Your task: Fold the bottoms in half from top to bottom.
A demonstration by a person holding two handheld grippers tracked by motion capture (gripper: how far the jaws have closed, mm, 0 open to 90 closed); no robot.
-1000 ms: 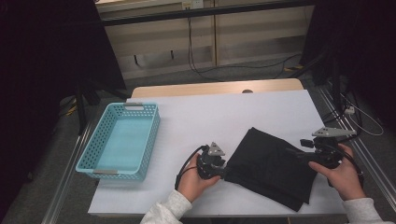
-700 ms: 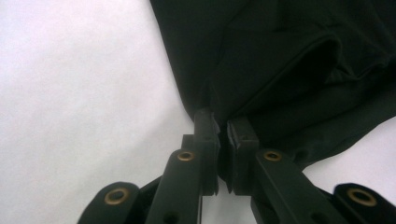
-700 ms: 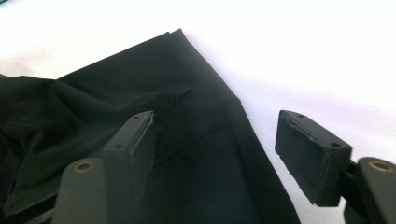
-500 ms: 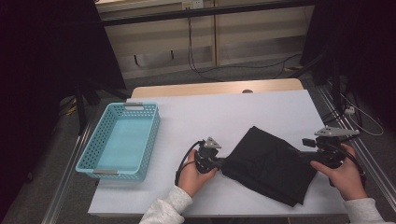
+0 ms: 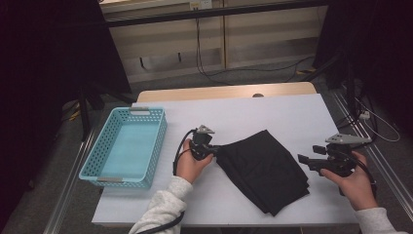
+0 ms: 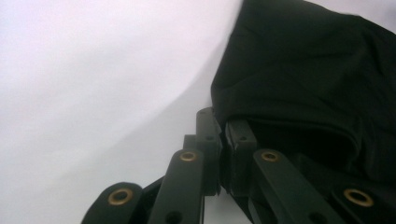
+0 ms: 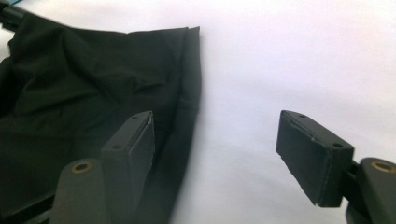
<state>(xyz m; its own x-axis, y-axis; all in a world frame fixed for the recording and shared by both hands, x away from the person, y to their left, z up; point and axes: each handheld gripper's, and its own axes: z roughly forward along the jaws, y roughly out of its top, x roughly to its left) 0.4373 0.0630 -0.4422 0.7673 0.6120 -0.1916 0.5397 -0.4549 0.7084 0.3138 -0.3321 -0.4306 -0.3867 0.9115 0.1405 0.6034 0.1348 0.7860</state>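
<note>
Left gripper (image 5: pixel 210 150) fingers just finished closing, now pinching the left corner of the black cloth (image 5: pixel 265 168) lying on the white tabletop (image 5: pixel 253 114); right gripper (image 5: pixel 311 163) fingers staying spread, hovering just off the cloth's right edge, not touching

A: Which colour has the cloth (image 5: pixel 265 168)?

B: It is plain black, without any pattern. The left gripper (image 5: pixel 214 151) and the right gripper (image 5: pixel 303 161) are black too, each with a grey plate on top. In the gripper views their jaws carry small brass-coloured rings.

A: And the basket (image 5: pixel 100 171) near the left edge of the table (image 5: pixel 272 109)?

B: Light blue, with a pattern of small holes in its walls. The table surface is white, with a pale wooden strip at the far edge. The sleeve (image 5: pixel 163 209) is light grey.
</note>
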